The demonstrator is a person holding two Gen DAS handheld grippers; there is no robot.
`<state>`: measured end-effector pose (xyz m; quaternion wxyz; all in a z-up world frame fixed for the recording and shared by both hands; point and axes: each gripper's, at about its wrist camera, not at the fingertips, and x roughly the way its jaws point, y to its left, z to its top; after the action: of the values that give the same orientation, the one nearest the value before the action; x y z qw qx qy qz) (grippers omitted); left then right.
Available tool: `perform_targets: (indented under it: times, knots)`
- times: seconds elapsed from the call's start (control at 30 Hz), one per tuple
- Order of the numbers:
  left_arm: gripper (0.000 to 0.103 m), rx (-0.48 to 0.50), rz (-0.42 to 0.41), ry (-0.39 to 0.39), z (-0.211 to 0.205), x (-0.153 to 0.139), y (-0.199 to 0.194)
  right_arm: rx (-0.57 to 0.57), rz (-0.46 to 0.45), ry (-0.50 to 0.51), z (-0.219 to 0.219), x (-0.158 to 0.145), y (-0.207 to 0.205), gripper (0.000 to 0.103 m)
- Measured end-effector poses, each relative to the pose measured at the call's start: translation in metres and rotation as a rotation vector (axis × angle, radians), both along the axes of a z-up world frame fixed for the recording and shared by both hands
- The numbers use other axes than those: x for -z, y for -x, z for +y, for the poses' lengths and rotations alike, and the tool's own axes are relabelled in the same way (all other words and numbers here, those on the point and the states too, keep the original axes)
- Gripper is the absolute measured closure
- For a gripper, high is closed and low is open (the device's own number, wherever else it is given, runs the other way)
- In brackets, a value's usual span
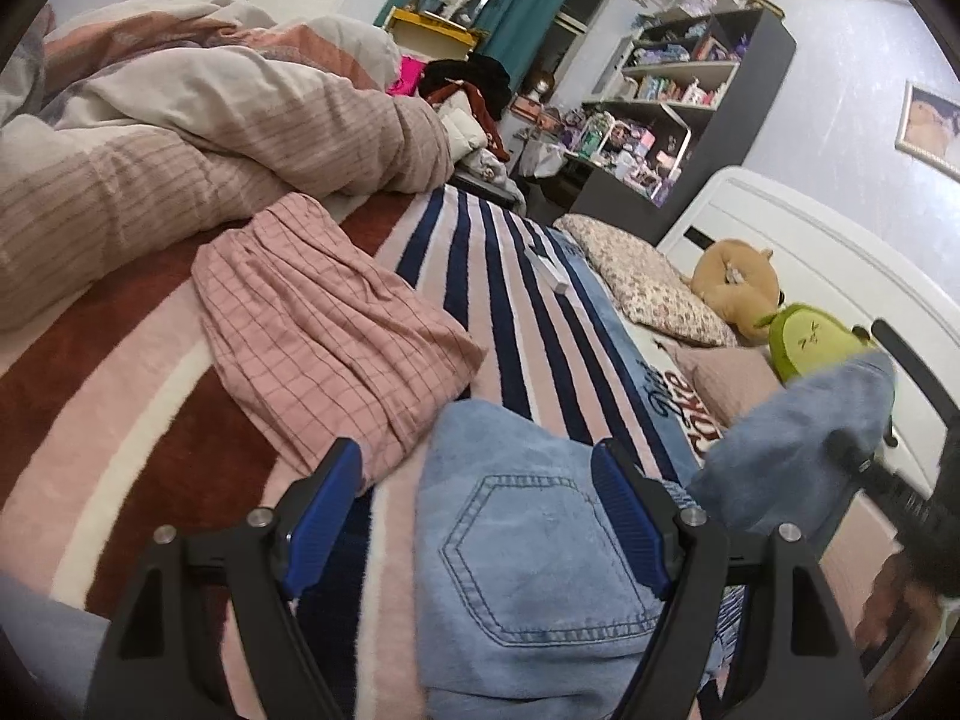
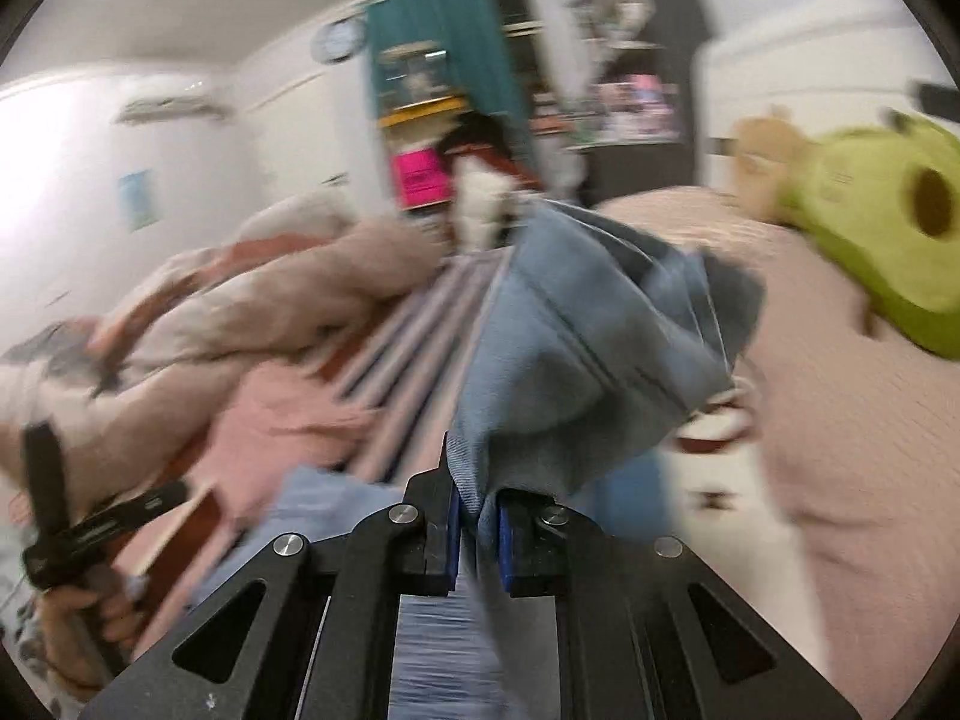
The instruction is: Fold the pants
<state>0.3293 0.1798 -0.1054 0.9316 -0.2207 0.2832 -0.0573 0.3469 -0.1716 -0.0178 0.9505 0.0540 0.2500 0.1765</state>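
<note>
Light blue denim pants point(image 1: 528, 546) lie on the striped bedspread point(image 1: 498, 300), back pocket up. My left gripper point(image 1: 480, 516) is open, its blue pads point(image 1: 324, 516) straddling the pocket area just above the cloth. My right gripper point(image 2: 478, 516) is shut on a fold of the pants point(image 2: 588, 348) and holds it lifted off the bed; the right wrist view is blurred. In the left wrist view the lifted denim point(image 1: 798, 450) hangs at the right, by the right gripper's black frame.
A folded pink checked garment point(image 1: 324, 336) lies left of the pants. A bunched duvet point(image 1: 198, 138) fills the far left. Pillows point(image 1: 648, 282), a tan plush point(image 1: 738, 288) and a green avocado plush point(image 1: 810, 342) sit by the white headboard point(image 1: 810, 252). A white box point(image 1: 549, 270) lies on the bedspread.
</note>
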Motion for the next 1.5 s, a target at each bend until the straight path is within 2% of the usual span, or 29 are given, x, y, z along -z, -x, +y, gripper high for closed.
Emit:
perform_targets:
  times: [0.13, 0.2, 0.3, 0.4, 0.43, 0.5, 0.57, 0.67, 0.7, 0.77, 0.8, 0.93, 1.03, 1.07, 1.1, 1.13, 1.17, 1.2, 1.27, 1.33, 1.4, 1.5]
  knots:
    - [0.028, -0.009, -0.010, 0.014, 0.005, -0.002, 0.002, -0.174, 0.103, 0.015, 0.066, 0.033, -0.007, 0.099]
    - [0.028, -0.005, -0.015, 0.020, 0.006, -0.003, 0.003, -0.254, 0.167, 0.061, 0.093, 0.059, -0.010, 0.099]
    - [0.028, 0.005, -0.017, 0.024, 0.004, -0.004, 0.003, -0.308, 0.250, 0.132, 0.112, 0.092, -0.010, 0.099]
    - [0.028, 0.022, -0.013, 0.025, 0.000, -0.003, 0.001, -0.331, 0.286, 0.130, 0.105, 0.105, -0.008, 0.096]
    - [0.028, 0.032, -0.011, 0.031, -0.001, -0.002, 0.000, -0.348, 0.298, 0.129, 0.102, 0.105, -0.007, 0.094]
    - [0.028, 0.070, -0.009, 0.050, -0.007, -0.001, -0.002, -0.388, 0.325, 0.138, 0.099, 0.105, -0.006, 0.082]
    - [0.028, 0.111, -0.009, 0.065, -0.015, -0.001, -0.004, -0.460, 0.336, 0.088, 0.092, 0.097, -0.002, 0.059]
    - [0.028, 0.156, -0.006, 0.079, -0.027, 0.000, -0.007, -0.523, 0.269, -0.013, 0.076, 0.074, 0.004, 0.055]
    - [0.028, 0.164, 0.000, 0.063, -0.033, 0.001, -0.009, -0.507, 0.239, -0.021, 0.070, 0.068, 0.004, 0.053]
    - [0.027, 0.163, 0.017, 0.016, -0.043, 0.003, -0.012, -0.429, 0.171, -0.050, 0.047, 0.059, 0.000, 0.043]
    - [0.028, 0.165, 0.028, -0.006, -0.048, 0.005, -0.014, -0.387, 0.159, -0.057, 0.038, 0.059, -0.003, 0.042]
    - [0.028, 0.180, 0.081, -0.074, -0.070, 0.017, -0.024, -0.184, 0.177, 0.004, 0.005, 0.078, -0.023, 0.041]
    - [0.028, 0.213, 0.109, -0.081, -0.081, 0.027, -0.028, -0.144, 0.217, -0.047, -0.016, 0.098, -0.032, 0.040]
    - [0.034, 0.230, 0.119, -0.074, -0.086, 0.030, -0.029, -0.138, 0.240, -0.082, -0.022, 0.104, -0.036, 0.040]
    - [0.046, 0.245, 0.131, -0.074, -0.092, 0.033, -0.031, -0.132, 0.247, -0.097, -0.025, 0.105, -0.038, 0.040]
    - [0.053, 0.258, 0.145, -0.083, -0.098, 0.037, -0.032, -0.123, 0.247, -0.107, -0.028, 0.106, -0.039, 0.040]
    - [0.069, 0.265, 0.154, -0.099, -0.102, 0.039, -0.032, -0.119, 0.242, -0.110, -0.030, 0.106, -0.038, 0.040]
    - [0.080, 0.267, 0.160, -0.133, -0.107, 0.041, -0.032, -0.113, 0.233, -0.112, -0.032, 0.105, -0.037, 0.040]
    - [0.085, 0.264, 0.142, -0.190, -0.112, 0.041, -0.026, -0.110, 0.225, -0.117, -0.034, 0.104, -0.038, 0.040]
    - [0.086, 0.240, 0.117, -0.191, -0.106, 0.036, -0.017, -0.110, 0.220, -0.136, -0.038, 0.103, -0.038, 0.040]
    - [0.086, 0.180, 0.079, -0.230, -0.095, 0.026, 0.000, -0.104, 0.226, -0.162, -0.042, 0.103, -0.039, 0.040]
    - [0.086, 0.124, 0.076, -0.223, -0.077, 0.022, 0.018, -0.108, 0.225, -0.203, -0.048, 0.101, -0.037, 0.040]
